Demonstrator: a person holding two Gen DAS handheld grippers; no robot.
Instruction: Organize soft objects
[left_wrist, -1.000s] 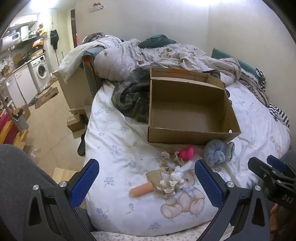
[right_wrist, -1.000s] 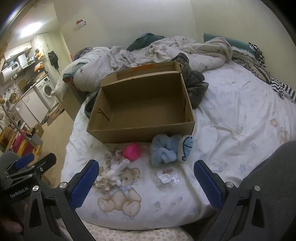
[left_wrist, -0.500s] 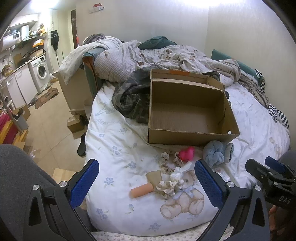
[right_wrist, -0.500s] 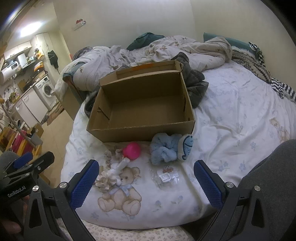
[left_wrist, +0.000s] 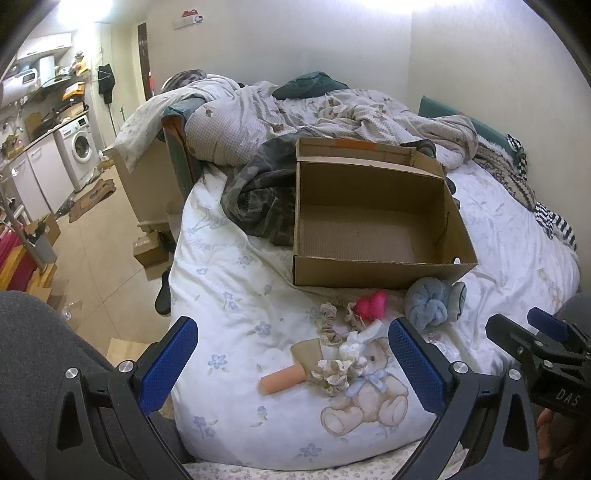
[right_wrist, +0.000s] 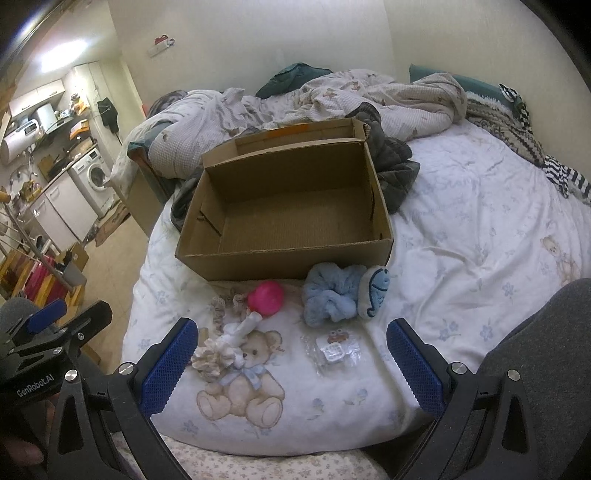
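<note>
An empty open cardboard box (left_wrist: 373, 225) (right_wrist: 295, 218) sits on the bed. In front of it lie a pink soft ball (left_wrist: 371, 304) (right_wrist: 265, 297), a blue fluffy scrunchie with a fish plush (left_wrist: 434, 302) (right_wrist: 334, 295), beige scrunchies (left_wrist: 334, 371) (right_wrist: 214, 356), a peach-coloured tube (left_wrist: 282, 380) and a small clear packet (right_wrist: 334, 350). My left gripper (left_wrist: 291, 363) is open and empty, near the bed's front edge. My right gripper (right_wrist: 291, 363) is open and empty, to the right of the left one.
Crumpled blankets (left_wrist: 314, 110) and dark clothes (left_wrist: 258, 199) lie behind and left of the box. The bed's edge drops to the floor (left_wrist: 92, 251) on the left. Kitchen units and a washing machine (left_wrist: 83, 147) stand at far left.
Both grippers have drifted slightly; the view barely shifts. Nothing on the bed has moved.
</note>
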